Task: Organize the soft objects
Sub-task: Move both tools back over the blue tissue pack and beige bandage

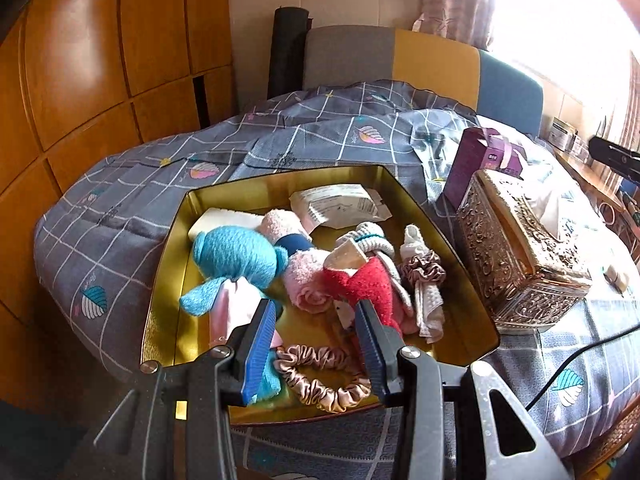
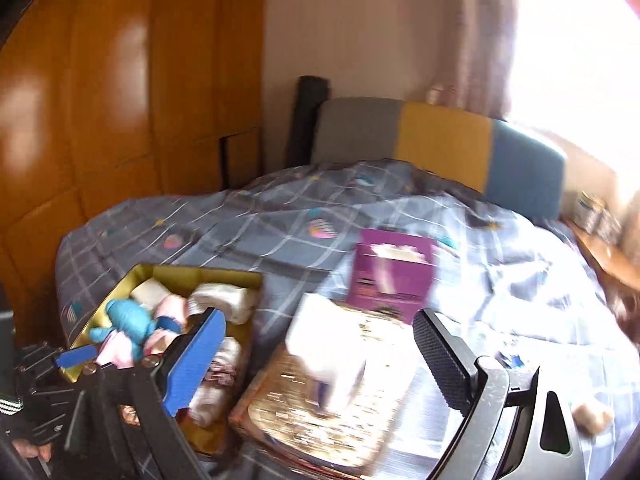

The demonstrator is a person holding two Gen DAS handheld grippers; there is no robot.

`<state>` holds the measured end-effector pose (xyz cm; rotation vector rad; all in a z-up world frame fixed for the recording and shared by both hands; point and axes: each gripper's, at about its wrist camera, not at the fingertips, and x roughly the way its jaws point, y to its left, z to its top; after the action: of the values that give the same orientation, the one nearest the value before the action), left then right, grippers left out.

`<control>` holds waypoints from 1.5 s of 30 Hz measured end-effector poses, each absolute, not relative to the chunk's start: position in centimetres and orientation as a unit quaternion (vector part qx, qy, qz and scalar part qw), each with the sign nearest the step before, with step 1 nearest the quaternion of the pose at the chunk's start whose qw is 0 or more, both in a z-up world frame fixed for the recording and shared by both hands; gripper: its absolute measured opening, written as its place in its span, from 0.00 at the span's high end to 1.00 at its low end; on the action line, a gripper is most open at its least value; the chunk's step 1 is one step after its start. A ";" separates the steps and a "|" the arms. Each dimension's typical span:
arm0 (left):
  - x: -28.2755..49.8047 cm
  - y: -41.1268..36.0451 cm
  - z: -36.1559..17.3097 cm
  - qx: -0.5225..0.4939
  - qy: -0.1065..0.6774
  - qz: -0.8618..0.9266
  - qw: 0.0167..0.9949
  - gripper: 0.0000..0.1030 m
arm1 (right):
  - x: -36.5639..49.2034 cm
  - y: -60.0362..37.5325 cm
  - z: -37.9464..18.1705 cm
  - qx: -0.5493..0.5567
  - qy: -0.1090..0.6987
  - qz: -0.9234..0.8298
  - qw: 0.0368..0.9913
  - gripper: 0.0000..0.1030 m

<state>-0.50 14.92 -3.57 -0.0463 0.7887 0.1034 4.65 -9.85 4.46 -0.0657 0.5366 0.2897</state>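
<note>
A gold tin tray lies on the bed and holds soft things: a blue knitted toy, a pink rolled towel, a red fuzzy cloth, a mauve scrunchie and a beige satin scrunchie. My left gripper is open and empty, hovering over the beige scrunchie at the tray's near edge. My right gripper is open and empty above the ornate gold tissue box, whose white tissue sticks up. The right wrist view is blurred. The tray also shows there.
The tissue box stands right of the tray. A purple carton lies behind it. A grey checked duvet covers the bed. A wooden wardrobe is at the left, a padded headboard behind, a black cable at the right.
</note>
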 end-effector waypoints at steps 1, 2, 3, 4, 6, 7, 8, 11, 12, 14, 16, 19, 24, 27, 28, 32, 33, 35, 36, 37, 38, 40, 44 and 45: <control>-0.5 14.8 -3.4 -0.020 0.382 0.049 0.923 0.59 | 4.8 -11.1 4.5 -0.025 0.267 0.130 0.955 0.06; -0.6 14.6 -3.3 -0.018 0.380 0.048 0.923 0.59 | 4.9 -12.3 4.5 -0.020 0.270 0.117 0.956 0.06; -0.6 14.5 -3.1 -0.015 0.378 0.047 0.924 0.59 | 5.1 -13.6 4.3 -0.015 0.275 0.104 0.956 0.06; -0.6 14.3 -2.9 -0.013 0.376 0.046 0.925 0.59 | 5.3 -14.8 4.1 -0.011 0.279 0.090 0.956 0.06; -0.6 14.0 -2.7 -0.008 0.374 0.044 0.926 0.59 | 5.8 -17.2 3.7 -0.007 0.292 0.059 0.955 0.06; -0.6 13.8 -2.5 -0.006 0.373 0.043 0.927 0.59 | 6.0 -18.5 3.5 -0.004 0.297 0.044 0.954 0.06; -0.6 13.6 -2.4 -0.003 0.372 0.042 0.927 0.59 | 6.3 -19.8 3.2 0.001 0.302 0.031 0.953 0.06; -0.5 13.0 -1.7 0.007 0.367 0.038 0.929 0.59 | 6.8 -23.5 2.4 0.011 0.317 -0.012 0.948 0.06; -0.5 12.8 -1.5 0.010 0.365 0.037 0.930 0.59 | 6.9 -24.7 2.2 0.013 0.320 -0.027 0.947 0.06; -0.5 12.3 -1.0 0.013 0.360 0.034 0.932 0.59 | 7.1 -27.2 1.9 0.020 0.325 -0.054 0.944 0.06; -0.4 11.8 -0.3 0.019 0.354 0.027 0.935 0.59 | 7.3 -29.7 1.5 0.026 0.328 -0.084 0.940 0.06; -0.2 10.8 0.6 0.029 0.345 0.018 0.938 0.59 | 7.5 -33.5 0.7 0.040 0.332 -0.127 0.934 0.06; 0.4 8.7 2.3 0.047 0.330 -0.004 0.943 0.59 | 7.4 -39.8 -1.3 0.068 0.338 -0.199 0.917 0.06; 1.1 6.8 3.5 0.061 0.320 -0.025 0.945 0.59 | 7.0 -42.9 -2.6 0.095 0.342 -0.242 0.903 0.06; 1.3 6.0 3.9 0.065 0.317 -0.035 0.946 0.59 | 6.7 -44.0 -3.0 0.122 0.344 -0.250 0.897 0.06; 2.8 2.8 5.4 0.073 0.308 -0.079 0.945 0.59 | 5.6 -47.4 -3.6 0.225 0.337 -0.276 0.872 0.06; 3.3 1.7 5.7 0.072 0.309 -0.095 0.943 0.59 | 5.4 -47.9 -3.8 0.240 0.337 -0.281 0.866 0.06; 4.2 -0.3 6.0 0.073 0.314 -0.121 0.939 0.59 | 4.8 -48.8 -4.3 0.275 0.337 -0.285 0.854 0.06; 4.6 -1.4 6.0 0.076 0.317 -0.135 0.936 0.59 | 4.6 -49.2 -4.5 0.289 0.338 -0.286 0.849 0.06; 5.1 -2.5 6.1 0.078 0.322 -0.150 0.932 0.59 | 4.5 -49.4 -4.7 0.299 0.340 -0.286 0.845 0.06; 5.4 -3.6 6.0 0.079 0.328 -0.162 0.927 0.59 | 4.4 -49.6 -4.9 0.309 0.340 -0.286 0.841 0.06; 6.4 -6.1 6.1 0.086 0.338 -0.182 0.919 0.59 | 4.2 -49.9 -5.1 0.325 0.339 -0.285 0.835 0.06; 8.6 -11.5 6.1 0.103 0.358 -0.223 0.901 0.58 | 3.4 -50.7 -5.4 0.355 0.335 -0.291 0.823 0.06; 9.1 -13.2 5.8 0.113 0.364 -0.233 0.895 0.56 | 3.1 -51.1 -5.5 0.367 0.327 -0.294 0.820 0.06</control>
<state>9.06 -13.23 5.83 0.2343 0.7554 -0.4829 3.06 -51.10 -5.46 0.7813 0.6957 -0.6259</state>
